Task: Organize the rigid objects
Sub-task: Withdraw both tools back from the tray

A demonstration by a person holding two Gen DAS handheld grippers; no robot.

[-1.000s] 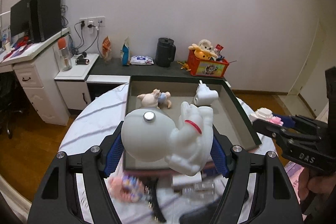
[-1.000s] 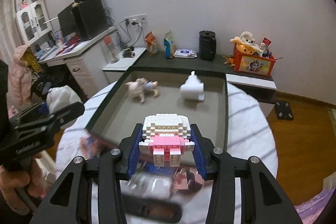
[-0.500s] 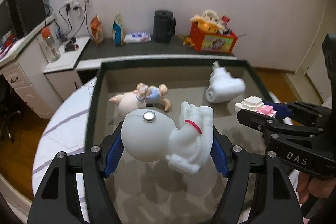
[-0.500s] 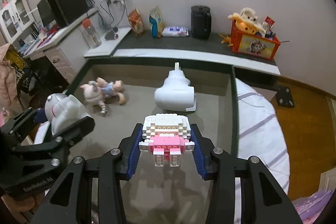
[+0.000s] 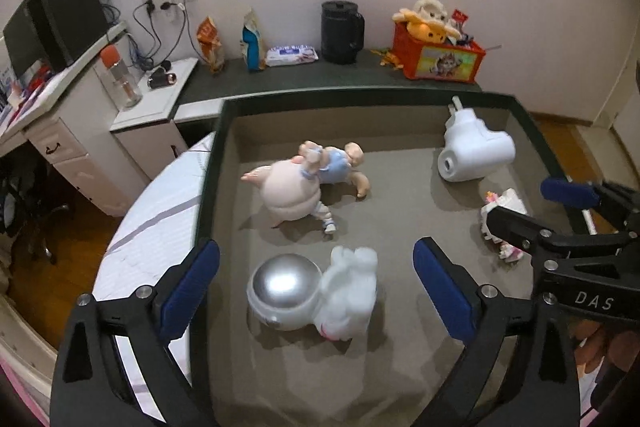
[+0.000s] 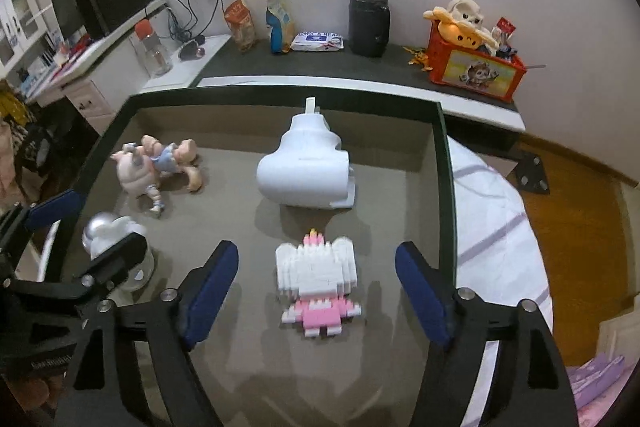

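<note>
1. Left wrist view: the left tool point(image 5: 316, 291) had just opened, blue pads apart, and the astronaut figure point(image 5: 316, 293) lay loose between them on the tray point(image 5: 208, 163) floor.
2. The right tool point(image 6: 316, 297) had also just opened; the pink-and-white brick figure point(image 6: 318, 285) lay free between its pads.
3. 4 items sat in the tray, counting the pig-and-doll figurine point(image 5: 308, 183) and the white plug-in device point(image 6: 306, 167).
4. Judged: both placements were done; the tools had only to withdraw.

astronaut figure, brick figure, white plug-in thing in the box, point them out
astronaut figure point(image 5: 288, 285), left wrist view, on its silver visor
brick figure point(image 6: 316, 271), right wrist view, on its white head
white plug-in device point(image 6: 304, 171), right wrist view, on its body
</note>
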